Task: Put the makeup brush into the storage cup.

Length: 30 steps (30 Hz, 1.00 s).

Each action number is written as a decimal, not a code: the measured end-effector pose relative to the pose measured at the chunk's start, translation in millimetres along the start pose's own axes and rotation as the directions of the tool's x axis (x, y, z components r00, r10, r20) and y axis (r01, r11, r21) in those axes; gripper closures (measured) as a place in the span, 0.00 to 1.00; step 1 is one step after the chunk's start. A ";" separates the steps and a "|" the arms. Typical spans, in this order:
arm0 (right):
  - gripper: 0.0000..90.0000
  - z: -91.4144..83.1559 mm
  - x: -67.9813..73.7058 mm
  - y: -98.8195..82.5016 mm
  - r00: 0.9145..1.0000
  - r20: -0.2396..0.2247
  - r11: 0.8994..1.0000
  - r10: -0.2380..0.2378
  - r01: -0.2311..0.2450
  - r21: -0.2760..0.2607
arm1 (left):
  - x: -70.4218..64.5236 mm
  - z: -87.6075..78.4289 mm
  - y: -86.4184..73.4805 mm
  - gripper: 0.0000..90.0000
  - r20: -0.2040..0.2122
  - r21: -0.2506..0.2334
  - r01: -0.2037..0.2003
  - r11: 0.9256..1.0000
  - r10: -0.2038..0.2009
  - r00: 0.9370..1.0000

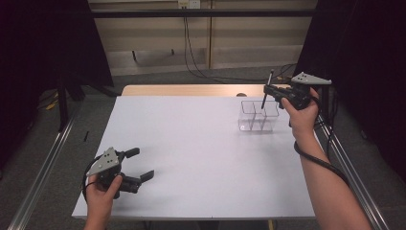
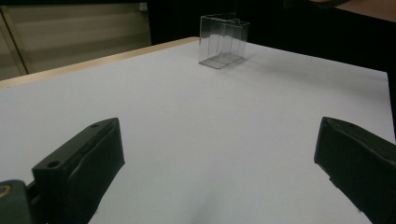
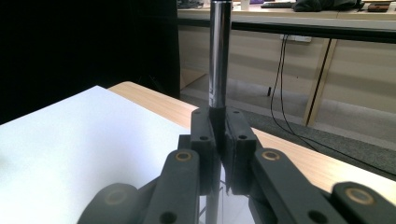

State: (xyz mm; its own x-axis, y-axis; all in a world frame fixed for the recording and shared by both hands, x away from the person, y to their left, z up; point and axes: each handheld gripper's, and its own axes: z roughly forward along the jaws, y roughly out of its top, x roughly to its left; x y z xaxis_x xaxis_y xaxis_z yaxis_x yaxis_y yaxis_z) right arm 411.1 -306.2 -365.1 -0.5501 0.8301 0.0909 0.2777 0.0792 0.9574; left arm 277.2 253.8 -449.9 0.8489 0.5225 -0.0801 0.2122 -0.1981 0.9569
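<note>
White desk (image 1: 201, 153) lies mostly bare — the clear box (image 1: 258, 116) sits near its far right edge. Right gripper (image 1: 269, 90) fingers clamp a dark pen (image 1: 266, 93) above it; left gripper (image 1: 140, 165) fingers gape wide, near-left — holding nothing.

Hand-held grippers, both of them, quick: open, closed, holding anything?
Left hand-held gripper: open, nothing between its jaws, low over the white table.
Right hand-held gripper: closed on a dark pen, held above the clear divided box.

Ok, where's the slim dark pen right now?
In the high view the slim dark pen is at the table's far right, clamped upright in the right hand-held gripper, its lower tip over the clear plastic divided box.
</note>
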 end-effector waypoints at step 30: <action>0.94 9.2 2.1 -11.4 1.000 -0.010 1.000 -0.001 0.001 0.015 | 0.5 -0.1 0.3 0.01 -0.001 0.004 -0.005 1.000 0.005 1.000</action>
State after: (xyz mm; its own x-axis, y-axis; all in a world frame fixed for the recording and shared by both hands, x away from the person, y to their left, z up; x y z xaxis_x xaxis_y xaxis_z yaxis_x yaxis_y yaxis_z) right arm 413.9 -300.3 -378.3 -0.5585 0.8243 0.0928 0.2889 0.0885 0.9532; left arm 277.7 254.0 -449.6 0.8493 0.5226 -0.0747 0.2097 -0.2042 0.9562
